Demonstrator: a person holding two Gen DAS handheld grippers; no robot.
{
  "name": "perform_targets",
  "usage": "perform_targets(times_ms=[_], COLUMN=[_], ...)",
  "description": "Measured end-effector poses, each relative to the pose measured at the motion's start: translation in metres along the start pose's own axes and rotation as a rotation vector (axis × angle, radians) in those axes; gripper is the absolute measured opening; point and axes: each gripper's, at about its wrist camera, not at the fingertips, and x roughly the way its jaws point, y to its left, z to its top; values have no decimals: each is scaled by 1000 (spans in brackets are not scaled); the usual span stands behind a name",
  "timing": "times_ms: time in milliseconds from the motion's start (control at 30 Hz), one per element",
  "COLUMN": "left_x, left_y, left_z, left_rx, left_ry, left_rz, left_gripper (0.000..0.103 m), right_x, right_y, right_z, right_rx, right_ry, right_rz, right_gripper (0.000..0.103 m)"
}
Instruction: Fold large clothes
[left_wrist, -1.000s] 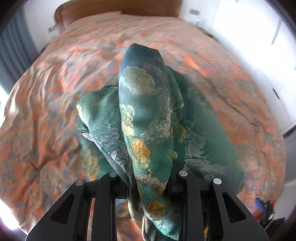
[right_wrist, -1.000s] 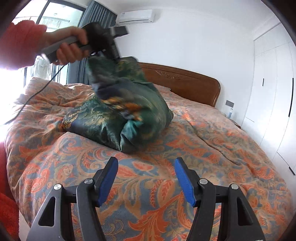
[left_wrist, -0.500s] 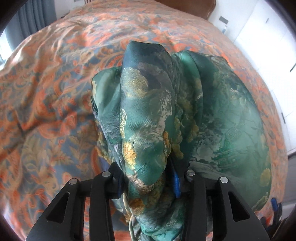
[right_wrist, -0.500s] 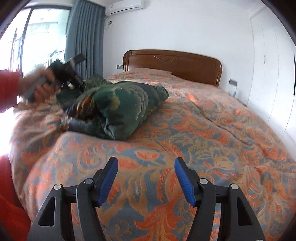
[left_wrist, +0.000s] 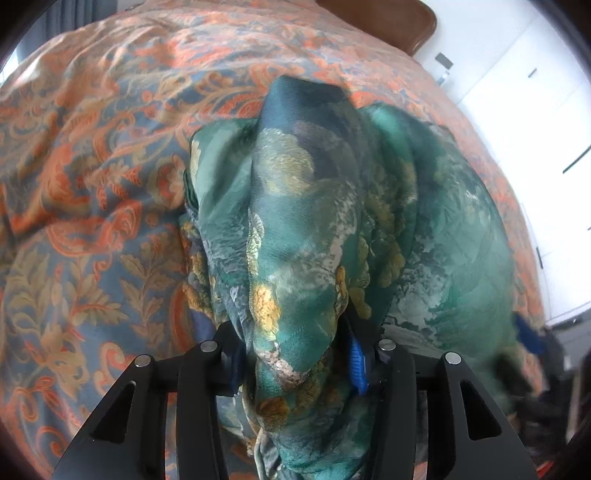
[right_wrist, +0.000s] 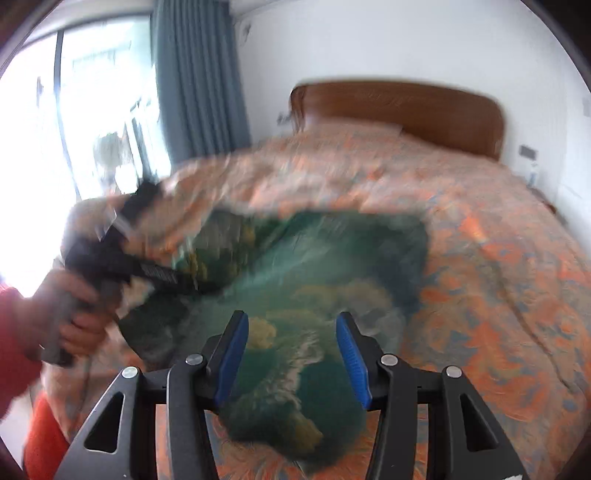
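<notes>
Left wrist: left gripper (left_wrist: 295, 365), jaws just eased wider, w/ green garment (left_wrist: 424, 236) bunched between them, heaped on bed quilt (left_wrist: 92, 184). Right gripper (right_wrist: 291, 354) apart, just narrowing, empty, over garment.

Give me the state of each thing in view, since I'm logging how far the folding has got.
green garment: bunched in a heap on the bed, not folded.
left gripper: a thick fold of the garment between its jaws, which have just been opening.
right gripper: open, nothing gripped, over the garment's near edge; jaws have just been closing.
bedspread: spread over the bed, rumpled.
curtain: drawn aside.
</notes>
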Motion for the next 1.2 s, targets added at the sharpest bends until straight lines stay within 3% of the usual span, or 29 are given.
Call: perform_targets(times_ms=[133,600,767,933,1067,1200], left_x=[9,16,14,13,12,16], left_y=[1,10,7,6,5,5], left_z=[-3,-14,-13,-16,-22,-23], left_rx=[6,3,11,15,18,18], left_ry=[-2,-33,-37,-51,-54,-52], left_rz=[-23,-63,-56,-57,-56,-50], left_gripper=[48,52,52,53,53,53], right_x=[46,67,60,56,113,182], right_y=[-3,1,3,-4,-36,-59], right_z=[-25,-37,6,77,113,97], right_rx=[22,16,46,103,256,300], right_ry=[103,165,283,161,179,317], right_rz=[-59,-124,-111,-112,-129,-215], right_gripper=[53,53,53,53,53,52])
